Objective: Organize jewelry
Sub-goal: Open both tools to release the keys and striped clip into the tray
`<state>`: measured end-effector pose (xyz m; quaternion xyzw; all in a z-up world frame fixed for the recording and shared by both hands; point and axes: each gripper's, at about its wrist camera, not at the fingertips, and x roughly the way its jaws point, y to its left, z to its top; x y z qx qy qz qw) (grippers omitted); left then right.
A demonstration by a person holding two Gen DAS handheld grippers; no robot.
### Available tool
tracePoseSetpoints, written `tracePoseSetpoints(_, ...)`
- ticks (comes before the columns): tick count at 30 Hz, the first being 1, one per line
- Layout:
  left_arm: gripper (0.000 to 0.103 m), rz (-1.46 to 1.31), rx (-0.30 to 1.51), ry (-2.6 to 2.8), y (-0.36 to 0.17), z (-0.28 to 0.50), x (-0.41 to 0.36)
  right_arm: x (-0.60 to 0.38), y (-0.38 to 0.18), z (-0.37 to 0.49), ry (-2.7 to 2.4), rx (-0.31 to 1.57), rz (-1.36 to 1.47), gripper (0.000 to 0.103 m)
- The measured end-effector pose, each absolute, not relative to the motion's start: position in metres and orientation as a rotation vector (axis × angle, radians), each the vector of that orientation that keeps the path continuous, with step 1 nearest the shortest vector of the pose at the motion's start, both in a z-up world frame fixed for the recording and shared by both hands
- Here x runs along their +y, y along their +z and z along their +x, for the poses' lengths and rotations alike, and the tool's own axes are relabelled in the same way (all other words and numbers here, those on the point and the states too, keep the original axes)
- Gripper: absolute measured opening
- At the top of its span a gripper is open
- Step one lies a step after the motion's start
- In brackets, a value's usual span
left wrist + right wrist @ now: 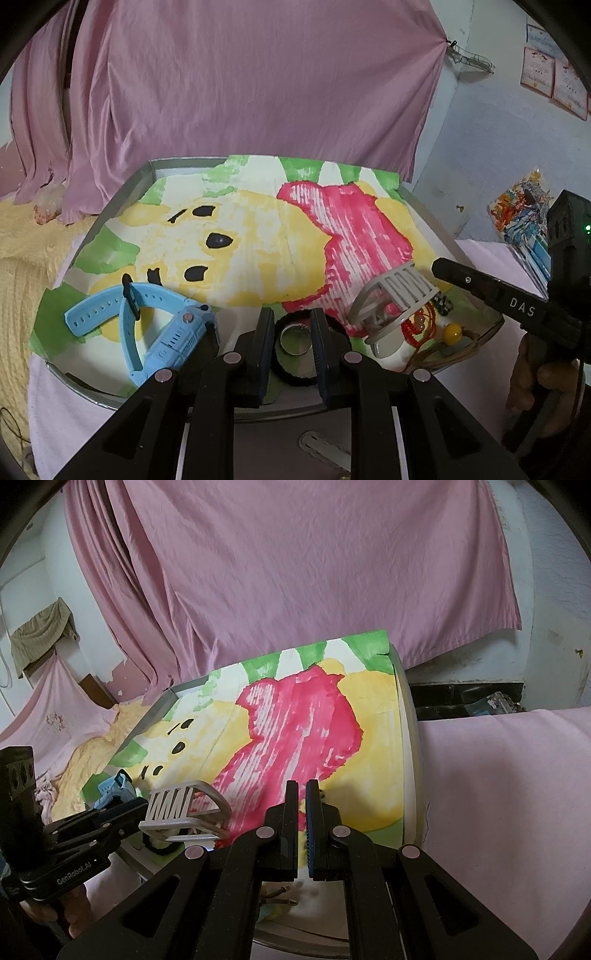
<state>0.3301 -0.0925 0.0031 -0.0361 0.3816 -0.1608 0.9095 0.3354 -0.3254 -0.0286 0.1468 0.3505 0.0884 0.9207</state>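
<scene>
A tray (122, 192) lined with a painted yellow, pink and green sheet holds the jewelry. My left gripper (290, 317) is open, its fingers either side of a black ring (295, 376) with a silver ring (294, 338) inside it. A blue watch (162, 325) lies at the left. A grey cuff (395, 299) stands tilted at the right over red beads (415, 325), a yellow bead (453, 331) and brown cord (443, 350). My right gripper (302, 794) is nearly shut with a thin gap and empty, above the tray's near right; the cuff (181, 808) is to its left.
A pink curtain (240, 81) hangs behind the tray. Pink cloth (498, 794) covers the surface to the right. Yellow bedding (22, 251) lies at the left. A stack of printed packets (524, 214) is at the far right. A metal strip (325, 450) lies below the tray.
</scene>
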Motion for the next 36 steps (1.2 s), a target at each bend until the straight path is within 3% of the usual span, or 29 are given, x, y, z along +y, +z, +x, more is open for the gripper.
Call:
tracePoseSetpoints(3, 0.026, -0.081, 0.773, -0.330, 0.006, 0.329, -0.091, -0.326, -0.028, 0.335, 0.183, 0.713, 0.304, 0.004)
tracePoseSetpoints(17, 0.031, -0.114, 0.734, -0.293, 0.017, 0.334, -0.081, -0.326, -0.023, 0.335, 0.170, 0.679, 0.303, 0.004)
tracePoseSetpoints(19, 0.036, -0.109, 0.723, -0.286, 0.019, 0.333, -0.081, -0.326, -0.022, 0.335, 0.168, 0.674, 0.309, 0.004)
tracePoseSetpoints(21, 0.049, -0.118, 0.708, -0.284, 0.021, 0.331, -0.080, -0.327, -0.021, 0.334, 0.160, 0.671, 0.307, 0.004)
tracePoseSetpoints(26, 0.050, -0.133, 0.676, -0.277, 0.026, 0.327, -0.076, -0.327, -0.019, 0.332, 0.150, 0.656, 0.309, 0.004)
tracePoseSetpoints(30, 0.064, -0.144, 0.650, -0.262, 0.031, 0.320, -0.072, -0.329, -0.016, 0.329, 0.138, 0.636, 0.305, 0.005)
tracePoseSetpoints(32, 0.068, -0.150, 0.624, -0.256, 0.035, 0.314, -0.068, -0.329, -0.015, 0.325, 0.131, 0.618, 0.303, 0.012)
tracePoseSetpoints(34, 0.073, -0.152, 0.607, -0.243, 0.039, 0.308, -0.065, -0.330, -0.012, 0.320, 0.127, 0.598, 0.304, 0.037)
tracePoseSetpoints(36, 0.079, -0.156, 0.581, -0.229, 0.043, 0.300, -0.063, -0.331, -0.007, 0.311, 0.124, 0.558, 0.306, 0.047)
